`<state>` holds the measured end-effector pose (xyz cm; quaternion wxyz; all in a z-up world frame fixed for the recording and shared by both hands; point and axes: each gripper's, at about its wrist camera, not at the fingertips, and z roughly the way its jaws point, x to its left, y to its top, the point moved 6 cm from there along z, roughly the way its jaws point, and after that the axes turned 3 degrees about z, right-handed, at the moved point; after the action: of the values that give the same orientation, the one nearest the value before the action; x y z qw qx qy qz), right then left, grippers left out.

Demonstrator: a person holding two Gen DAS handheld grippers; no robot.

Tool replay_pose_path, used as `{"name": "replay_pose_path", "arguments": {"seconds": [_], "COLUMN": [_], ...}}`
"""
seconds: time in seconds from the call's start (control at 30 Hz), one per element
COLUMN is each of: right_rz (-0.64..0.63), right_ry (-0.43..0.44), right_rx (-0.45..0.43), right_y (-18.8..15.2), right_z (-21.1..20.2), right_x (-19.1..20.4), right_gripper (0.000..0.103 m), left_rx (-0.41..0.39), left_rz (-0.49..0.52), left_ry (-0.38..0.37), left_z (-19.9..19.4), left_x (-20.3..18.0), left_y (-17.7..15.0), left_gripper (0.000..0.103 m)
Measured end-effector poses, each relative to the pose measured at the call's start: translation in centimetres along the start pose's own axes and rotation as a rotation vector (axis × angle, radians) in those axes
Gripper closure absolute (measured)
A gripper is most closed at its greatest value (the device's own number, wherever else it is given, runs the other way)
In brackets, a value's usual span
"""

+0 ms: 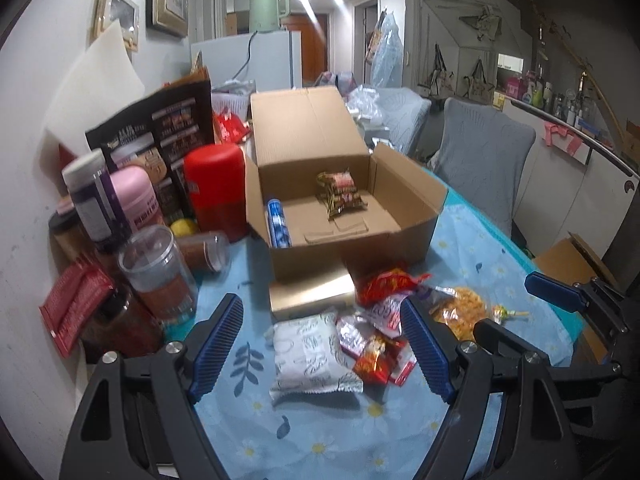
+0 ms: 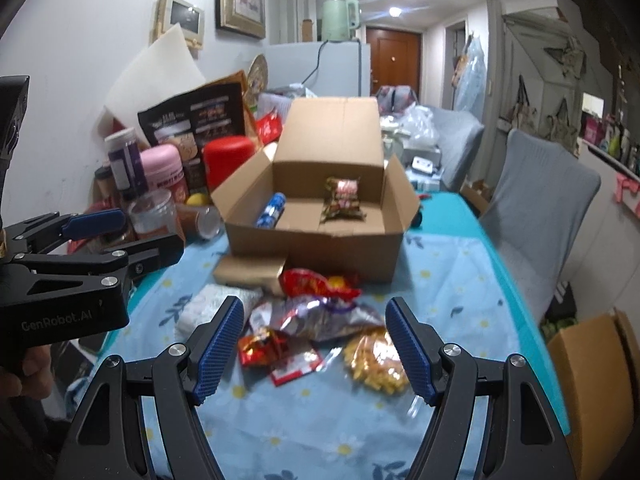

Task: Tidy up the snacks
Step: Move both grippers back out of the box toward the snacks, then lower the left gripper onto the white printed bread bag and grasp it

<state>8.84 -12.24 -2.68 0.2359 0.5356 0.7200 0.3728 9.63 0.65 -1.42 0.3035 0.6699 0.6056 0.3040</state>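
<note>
Snacks lie in a loose heap on the blue flowered tablecloth, just near of the open cardboard box, which already holds a blue tube and dark wrapped packets. The left gripper stands released over the white packet; the right gripper is likewise spread and empty above the red packets and the yellow crisps bag. A good pick probably means straddling one packet alone, pinching across its narrow side, clear of overlapping neighbours. The left view shows the whole white packet; the right view shows the person's hand holding the left tool.
</note>
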Motion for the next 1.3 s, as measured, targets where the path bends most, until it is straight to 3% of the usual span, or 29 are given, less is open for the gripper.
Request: {"name": "replay_pose_path", "arguments": {"seconds": [0.7,1.13,1.17,1.23,1.3], "right_rz": [0.038,0.041,0.043,0.044,0.05], "right_ry": [0.097,0.174,0.182,0.206,0.226], "right_rx": [0.192,0.232,0.234,0.241,0.245], "right_y": [-5.6,-5.4,-5.4,-5.4,-5.4], "right_z": [8.2,11.1,11.3,11.6,11.8], "right_x": [0.3,1.2,1.2,1.5,1.8], "right_gripper": [0.029,0.029,0.029,0.029,0.03], "left_rx": [0.242,0.289,0.283,0.284,0.29], "left_rz": [-0.041,-0.017,-0.007,-0.009,-0.019], "left_ry": [-0.034,-0.064,-0.063,-0.087,-0.111], "left_z": [9.9,13.3,13.3,13.3,13.3], "left_x": [1.7,2.0,2.0,2.0,2.0], "left_y": [-5.5,-6.1,-6.1,-6.2,-6.3], "left_gripper": [0.022,0.022,0.023,0.035,0.039]}}
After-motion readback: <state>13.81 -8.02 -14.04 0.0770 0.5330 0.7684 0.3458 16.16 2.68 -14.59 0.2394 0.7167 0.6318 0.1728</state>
